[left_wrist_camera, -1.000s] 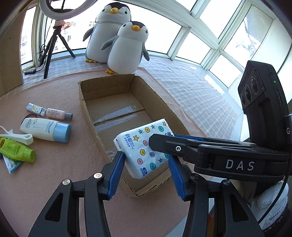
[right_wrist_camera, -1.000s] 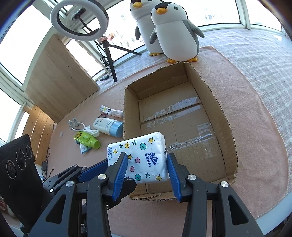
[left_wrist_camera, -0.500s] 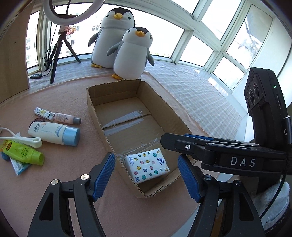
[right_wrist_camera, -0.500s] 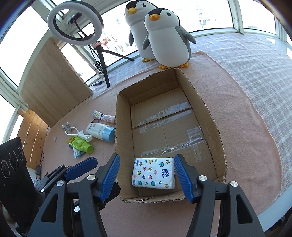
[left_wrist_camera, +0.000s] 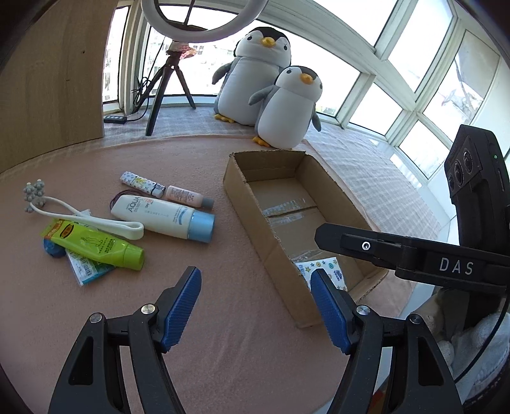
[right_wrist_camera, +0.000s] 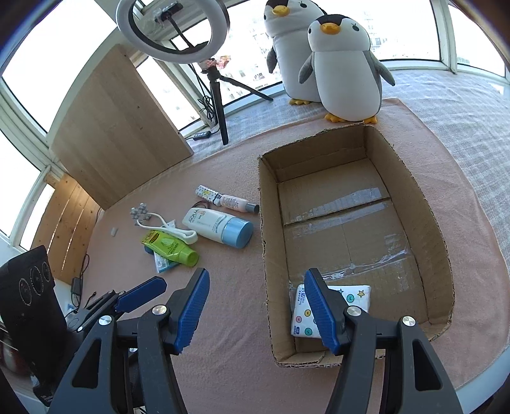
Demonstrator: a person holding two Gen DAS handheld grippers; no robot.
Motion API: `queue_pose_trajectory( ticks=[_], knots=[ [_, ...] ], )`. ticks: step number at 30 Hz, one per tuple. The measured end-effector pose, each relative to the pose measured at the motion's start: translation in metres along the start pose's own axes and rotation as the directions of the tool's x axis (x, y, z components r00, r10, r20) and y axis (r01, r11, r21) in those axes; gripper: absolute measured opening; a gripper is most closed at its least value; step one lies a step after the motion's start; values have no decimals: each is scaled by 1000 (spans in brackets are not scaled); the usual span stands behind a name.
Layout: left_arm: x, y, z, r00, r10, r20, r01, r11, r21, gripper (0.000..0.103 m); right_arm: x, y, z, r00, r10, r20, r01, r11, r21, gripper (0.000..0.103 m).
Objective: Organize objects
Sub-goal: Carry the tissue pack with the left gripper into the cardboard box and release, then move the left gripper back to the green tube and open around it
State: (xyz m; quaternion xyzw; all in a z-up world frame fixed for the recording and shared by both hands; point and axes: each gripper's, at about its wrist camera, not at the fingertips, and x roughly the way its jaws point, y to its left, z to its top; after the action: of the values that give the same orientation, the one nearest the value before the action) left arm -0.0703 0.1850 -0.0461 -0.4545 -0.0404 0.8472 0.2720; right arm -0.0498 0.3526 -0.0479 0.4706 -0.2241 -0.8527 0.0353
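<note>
White, star-and-dot printed, the tissue pack (right_wrist_camera: 331, 310) lies flat on the floor of the cardboard box (right_wrist_camera: 433, 223), in the end nearest the right tool (right_wrist_camera: 256, 307), partly hidden behind that tool's right-hand blue finger. It is the only thing in the box; the rest of the box floor shows bare cardboard crossed by strips of clear tape. The right tool is spread wide with nothing between its blue pads, hovering over the box's near left wall.

From the left tool (left_wrist_camera: 256, 305), the same pack (left_wrist_camera: 328, 269) peeks out just beyond its right-hand finger, inside the box (left_wrist_camera: 255, 203). This tool too is spread apart and empty, above the pink worktop (left_wrist_camera: 223, 334).

Ahead and to the left of both tools, outside the box, a loose cluster lies on the worktop: a white tube with a blue cap (left_wrist_camera: 165, 218) nearest the box, a small pink bottle (left_wrist_camera: 188, 197) and a patterned stick (left_wrist_camera: 140, 183) just beyond it, a green tube (left_wrist_camera: 95, 246) resting over a blue-green sachet (left_wrist_camera: 87, 270), and a white massager with grey knobs (left_wrist_camera: 79, 216) touching the green tube.

Past the far end of the box stand two plush penguins (right_wrist_camera: 344, 67), with a ring light on a tripod (right_wrist_camera: 173, 28) off to their left.
</note>
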Motion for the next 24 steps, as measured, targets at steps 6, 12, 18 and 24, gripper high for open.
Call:
queue_pose_trajectory(
  ticks=[6, 12, 18, 24],
  knots=[
    [-21, 60, -8, 998, 67, 9, -66, 994, -90, 75, 35, 35, 6, 996, 61, -63, -63, 997, -37, 58],
    [-49, 122, -24, 990, 137, 15, -132, 974, -185, 75, 84, 71, 10, 988, 67, -137, -79, 993, -85, 58],
    [-72, 172, -41, 982, 191, 8, -182, 949, -259, 74, 130, 99, 16, 978, 60, -201, -85, 989, -121, 58],
    [-88, 202, -54, 975, 221, 7, -209, 930, -304, 75, 173, 108, 28, 963, 62, -263, -90, 991, -95, 52]
  ],
)
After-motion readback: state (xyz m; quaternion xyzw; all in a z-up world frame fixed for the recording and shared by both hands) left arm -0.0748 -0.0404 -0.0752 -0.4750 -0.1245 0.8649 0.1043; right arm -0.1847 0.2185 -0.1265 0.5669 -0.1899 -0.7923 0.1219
